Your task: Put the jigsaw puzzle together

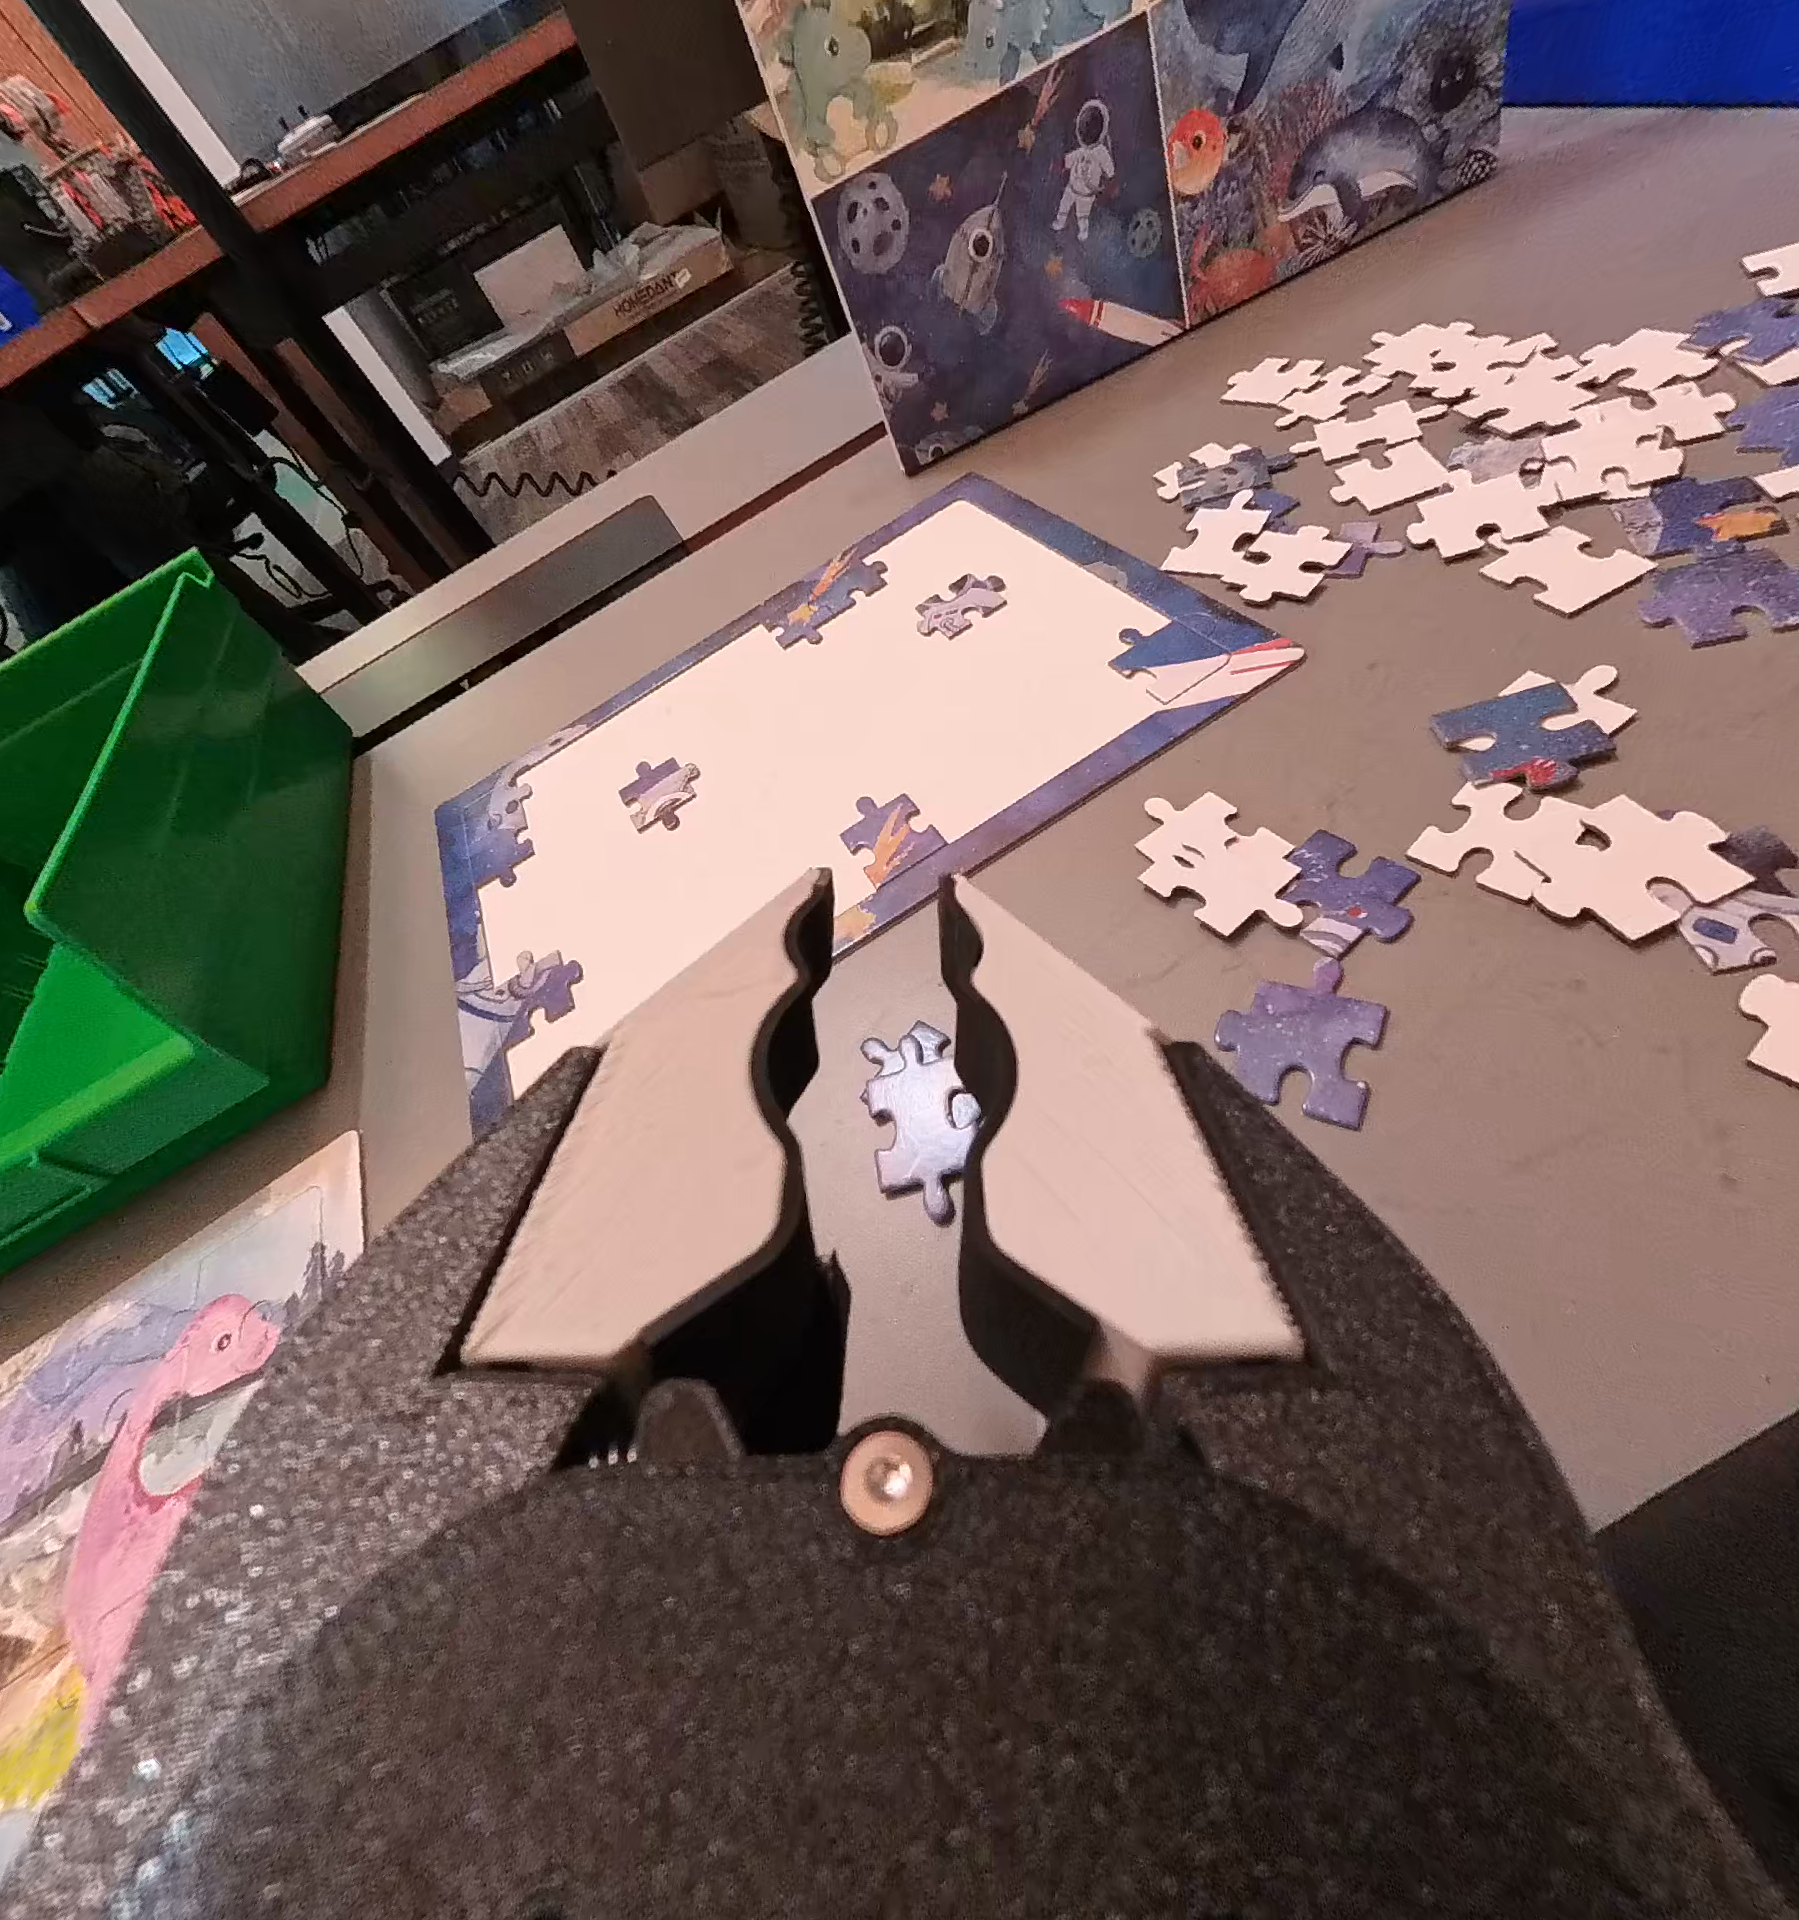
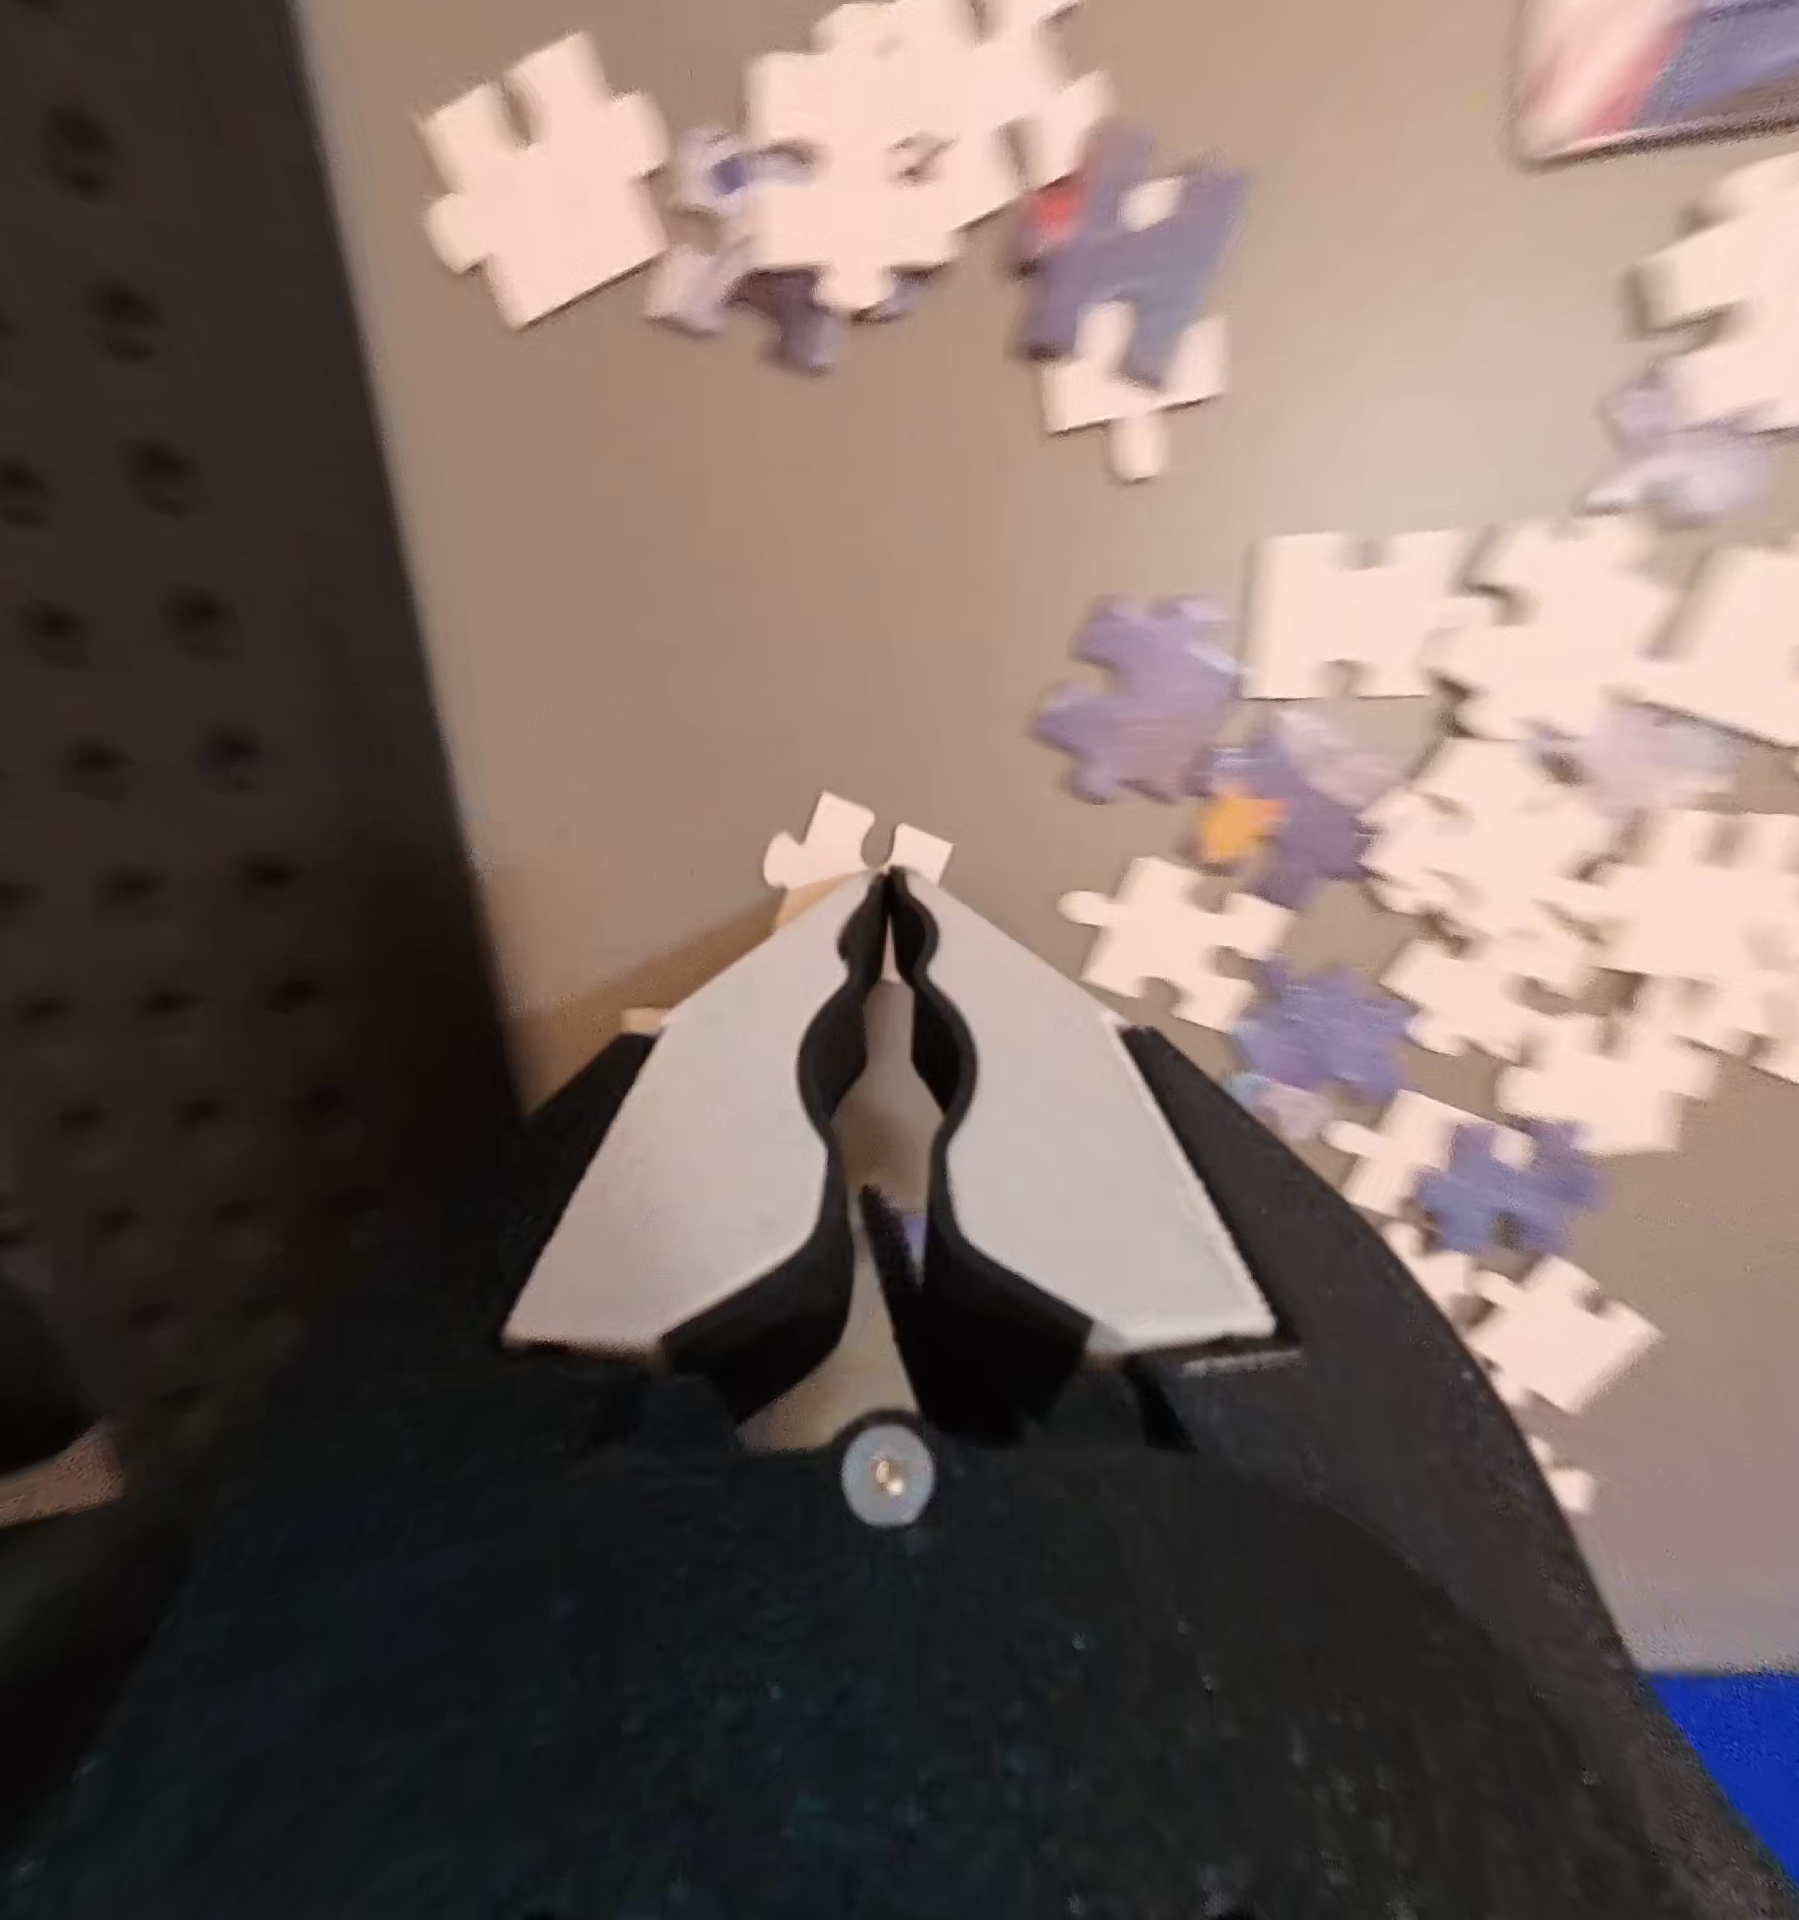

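The puzzle tray (image 1: 770, 727) has a blue border and a white base, with a few blue pieces set along its edges and inside. My left gripper (image 1: 882, 883) is open and empty, held above the tray's near corner. A pale blue loose piece (image 1: 921, 1101) lies on the table below its fingers. Loose pieces (image 1: 1477, 457), many white side up, are scattered to the right. My right gripper (image 2: 887, 881) is shut on a puzzle piece (image 2: 853, 844), white side showing, held above the table. More loose pieces (image 2: 1497, 831) lie to its right; this view is blurred.
The picture box (image 1: 1134, 208) stands upright behind the tray. A green bin (image 1: 126, 883) sits at the left. A finished dinosaur puzzle (image 1: 95, 1455) lies at the near left. A dark perforated panel (image 2: 147, 623) borders the table in the right wrist view. The grippers' ends are close to 25 cm from one another.
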### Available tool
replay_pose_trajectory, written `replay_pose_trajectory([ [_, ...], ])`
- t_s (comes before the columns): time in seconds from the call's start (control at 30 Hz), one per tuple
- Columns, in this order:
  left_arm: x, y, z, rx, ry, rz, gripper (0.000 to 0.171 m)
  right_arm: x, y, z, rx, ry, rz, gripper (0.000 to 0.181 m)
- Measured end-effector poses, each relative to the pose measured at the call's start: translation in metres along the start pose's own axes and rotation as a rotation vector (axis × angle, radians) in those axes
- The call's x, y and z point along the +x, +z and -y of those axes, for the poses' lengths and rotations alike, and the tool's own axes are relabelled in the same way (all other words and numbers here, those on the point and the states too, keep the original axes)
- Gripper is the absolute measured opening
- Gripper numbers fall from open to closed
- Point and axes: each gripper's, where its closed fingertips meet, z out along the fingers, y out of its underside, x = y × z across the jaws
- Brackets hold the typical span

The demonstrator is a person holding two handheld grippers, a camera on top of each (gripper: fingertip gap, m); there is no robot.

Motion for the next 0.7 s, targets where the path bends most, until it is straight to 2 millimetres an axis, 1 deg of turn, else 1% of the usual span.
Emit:
replay_pose_trajectory([
  [0.03,0.0,0.0,0.0,0.001,-0.001,0.001,0.02,0.005,-0.006,0.008,0.061,0.015,-0.025,0.0],
  [0.07,-0.001,0.0,0.0,0.002,-0.003,0.002,0.02,0.004,-0.013,0.019,0.136,0.038,-0.015,0.0],
  [0.1,-0.001,-0.001,0.001,0.005,-0.006,0.003,0.02,0.006,-0.02,0.025,0.186,0.069,-0.023,0.0],
  [0.13,-0.002,-0.001,0.001,0.007,-0.011,0.003,0.02,0.012,-0.024,0.025,0.195,0.105,-0.067,0.0],
  [0.17,-0.002,-0.001,0.001,0.007,-0.016,0.003,0.02,0.019,-0.027,0.019,0.18,0.135,-0.128,0.0],
  [0.23,-0.004,-0.001,0.001,0.009,-0.025,0.004,0.02,0.023,-0.028,0.004,0.14,0.191,-0.211,0.004],
  [0.27,-0.004,-0.001,0.001,0.01,-0.029,0.002,0.02,0.02,-0.026,0.001,0.151,0.229,-0.222,0.009],
  [0.33,-0.004,-0.001,0.0,0.007,-0.036,-0.002,0.02,0.011,-0.024,0.003,0.228,0.33,-0.23,0.021],
  [0.4,-0.003,0.0,0.0,0.002,-0.038,-0.007,0.02,0.003,-0.023,0.017,0.351,0.421,-0.242,0.028],
  [0.43,-0.003,0.0,-0.001,0.0,-0.037,-0.008,0.02,-0.004,-0.022,0.028,0.406,0.442,-0.226,0.033],
  [0.5,-0.002,0.0,-0.001,-0.004,-0.032,-0.009,0.02,-0.023,-0.014,0.056,0.492,0.407,-0.158,0.033],
  [0.57,-0.001,0.001,-0.002,-0.008,-0.025,-0.01,0.02,-0.041,-0.001,0.077,0.486,0.318,-0.094,0.033],
  [0.63,-0.001,0.0,-0.002,-0.005,-0.021,-0.008,0.02,-0.05,0.015,0.079,0.406,0.253,-0.055,0.034],
  [0.7,-0.001,0.0,-0.001,0.0,-0.02,-0.005,0.02,-0.054,0.021,0.083,0.402,0.233,-0.012,0.036],
])
